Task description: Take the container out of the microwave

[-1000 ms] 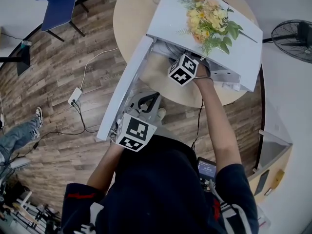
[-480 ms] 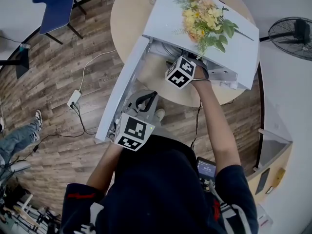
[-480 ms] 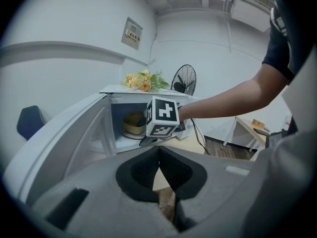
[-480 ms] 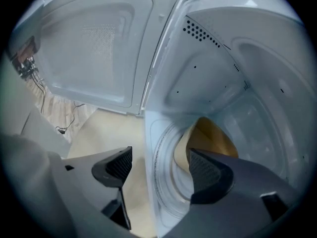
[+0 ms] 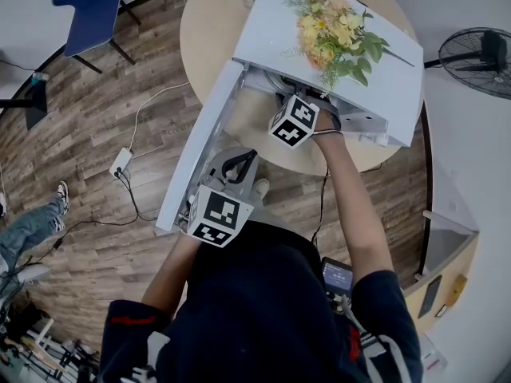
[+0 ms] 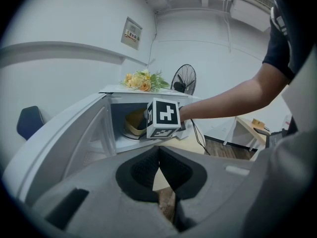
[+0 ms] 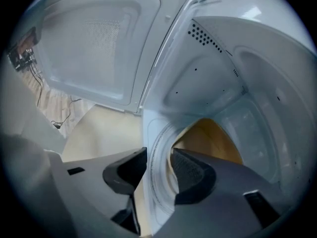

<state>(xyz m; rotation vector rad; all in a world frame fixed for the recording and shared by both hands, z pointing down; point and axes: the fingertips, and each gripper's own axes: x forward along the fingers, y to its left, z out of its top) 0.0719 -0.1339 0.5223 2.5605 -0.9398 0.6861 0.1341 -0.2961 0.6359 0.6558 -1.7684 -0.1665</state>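
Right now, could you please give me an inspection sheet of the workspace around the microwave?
Surface: round table bearing the microwave, its door open.
Job's things: container inside the microwave cavity.
Clutter: flowers on the microwave's top.
Grippers: right gripper, jaws have just been closing and are now on the container's rim; left gripper, jaws together, empty.
Cables: power strip and cable on the wooden floor.
Surroundings: fan, blue chair.
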